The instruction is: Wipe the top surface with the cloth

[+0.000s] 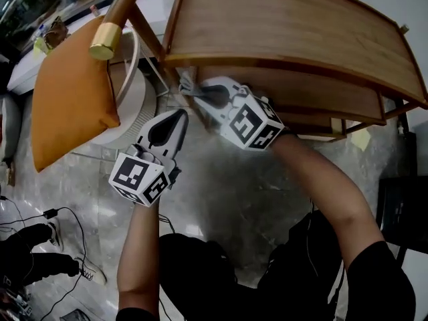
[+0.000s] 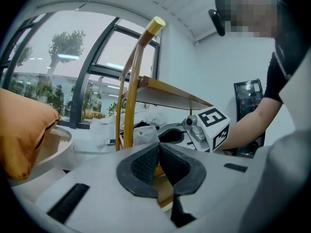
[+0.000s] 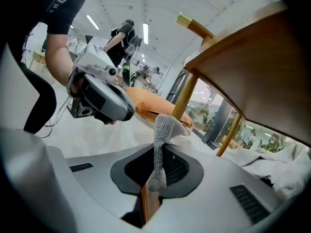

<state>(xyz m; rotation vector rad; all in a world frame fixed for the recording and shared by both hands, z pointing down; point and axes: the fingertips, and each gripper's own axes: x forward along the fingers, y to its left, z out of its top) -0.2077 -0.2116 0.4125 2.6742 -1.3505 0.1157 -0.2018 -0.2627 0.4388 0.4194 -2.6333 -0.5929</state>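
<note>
A wooden side table shows its curved top surface (image 1: 287, 25) from above, with a lower shelf (image 1: 314, 102) beneath it. My right gripper (image 1: 195, 93) reaches in under the top's near left edge and is shut on a grey knitted cloth (image 3: 159, 149), which stands up from between the jaws. In the head view a bit of the cloth (image 1: 188, 81) pokes out past the tips. My left gripper (image 1: 180, 116) hangs just below and left of the right one, its black pads (image 2: 146, 164) pressed together with nothing between them. The right gripper (image 2: 194, 132) appears ahead in the left gripper view.
An orange cushion (image 1: 70, 92) lies on a round white seat (image 1: 130, 105) to the left. A wooden leg with a gold cap (image 1: 105, 42) slants past the table's left end. Cables (image 1: 67, 233) trail on the marble floor, and a black box (image 1: 404, 209) stands at right.
</note>
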